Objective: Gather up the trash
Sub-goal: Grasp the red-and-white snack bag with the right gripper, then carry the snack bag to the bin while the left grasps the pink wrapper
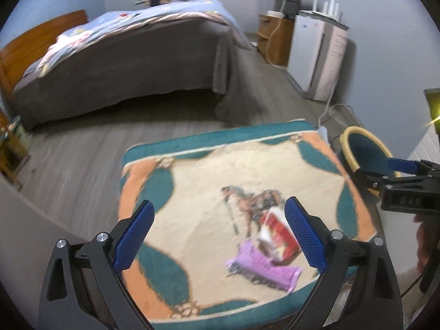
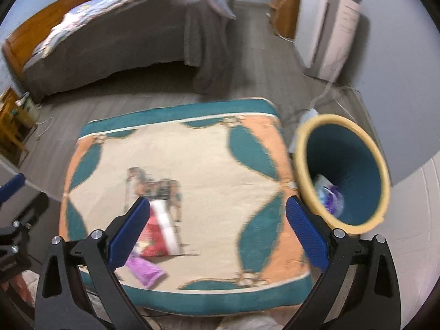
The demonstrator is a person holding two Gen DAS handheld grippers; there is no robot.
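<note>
Two pieces of trash lay on the rug (image 2: 192,154): one red-and-white packet (image 2: 161,231) and one purple wrapper (image 2: 145,271). They touched, the packet overlapping the wrapper's upper end, and both sat toward the near left part of the rug as the right wrist camera saw it. The rug, patterned with a horse in the middle and teal and orange borders, covered a raised square surface; whether that was a counter or a cushion could not be told.

One bin (image 2: 299,148), yellow-rimmed and teal inside, stood just beside the rug's right edge. At its bottom lay some trash (image 2: 328,192) already, white and purple, too blurred to count.

The left gripper (image 1: 220,236) hovered above the near part of the rug with its jaws wide apart and nothing between them; the packet (image 1: 277,233) and wrapper (image 1: 261,268) showed below, close to its right finger. The right gripper (image 2: 217,233) hung over the rug's near edge, jaws likewise wide apart and holding nothing.

Behind stood one bed (image 1: 123,63), one white cabinet (image 1: 316,55) and a wooden stand (image 1: 275,38).
</note>
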